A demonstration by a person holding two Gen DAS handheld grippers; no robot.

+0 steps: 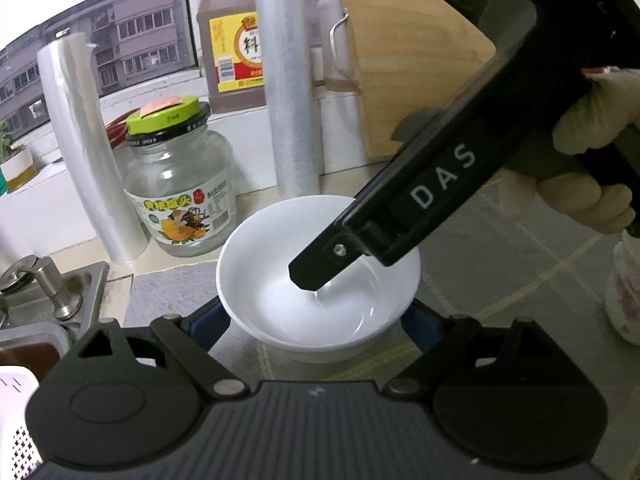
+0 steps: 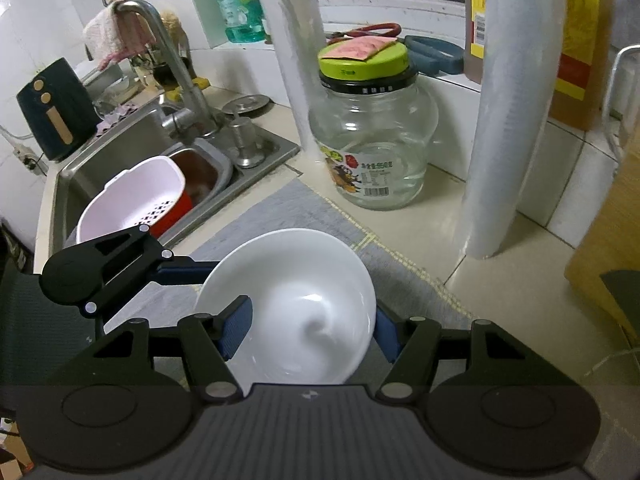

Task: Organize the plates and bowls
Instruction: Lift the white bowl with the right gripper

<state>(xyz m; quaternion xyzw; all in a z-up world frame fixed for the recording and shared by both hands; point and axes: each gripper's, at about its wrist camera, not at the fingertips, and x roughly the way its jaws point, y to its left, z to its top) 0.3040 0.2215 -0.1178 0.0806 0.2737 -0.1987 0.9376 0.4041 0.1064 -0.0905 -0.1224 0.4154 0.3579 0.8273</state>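
Nearest the left wrist camera, the left tool [image 1: 318, 312] has its blue-padded fingers spread wide, one on each side of the round white ceramic bowl [image 1: 318, 276]; whether the pads touch the bowl's wall cannot be told. That bowl sits upright on a grey woven mat [image 1: 168, 292] on the pale tiled worktop [image 2: 520, 248].

In the right wrist view, the right tool [image 2: 310, 330] grips the same bowl's rim: one blue finger [image 2: 236, 326] lies inside the bowl, the other outside at the right, with the rim between them. From the left view, one of its black fingers reaches down into the bowl's hollow.

Just behind the bowl stands a clear glass jar with a green lid [image 1: 180, 184], between two upright rolls of clear plastic film [image 1: 90, 152]. A stainless steel sink [image 2: 120, 160] with a pink plastic colander [image 2: 132, 196] lies left of the mat.
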